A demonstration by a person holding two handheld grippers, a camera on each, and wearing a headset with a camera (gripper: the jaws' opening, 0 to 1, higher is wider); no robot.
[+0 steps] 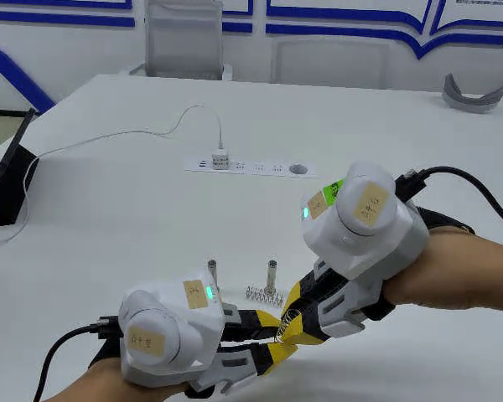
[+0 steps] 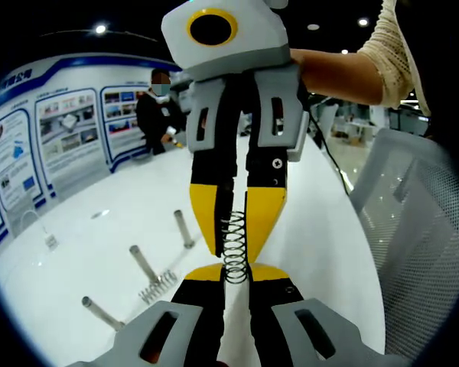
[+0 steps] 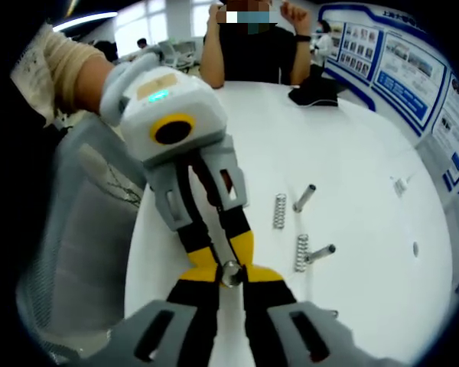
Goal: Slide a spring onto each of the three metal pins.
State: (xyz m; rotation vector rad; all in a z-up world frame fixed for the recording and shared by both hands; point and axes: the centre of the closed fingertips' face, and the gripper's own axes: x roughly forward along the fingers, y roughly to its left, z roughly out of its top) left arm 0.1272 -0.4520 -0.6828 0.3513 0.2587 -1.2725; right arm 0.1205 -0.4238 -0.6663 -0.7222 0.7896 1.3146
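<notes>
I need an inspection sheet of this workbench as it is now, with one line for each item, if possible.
Surface: white table, one level top.
Job's things: three metal pins upright and bare; one spring held between the tools; two loose springs lying beside pins.
Clutter: black device at the left edge; grey curved object at the far right.
Tools: left tool and right tool meet tip to tip, both apparently shut on the spring.
Cables: white cable from a charger in the power strip; black cable from each tool.
Surroundings: chair, blue-striped wall, a person at the table.
</notes>
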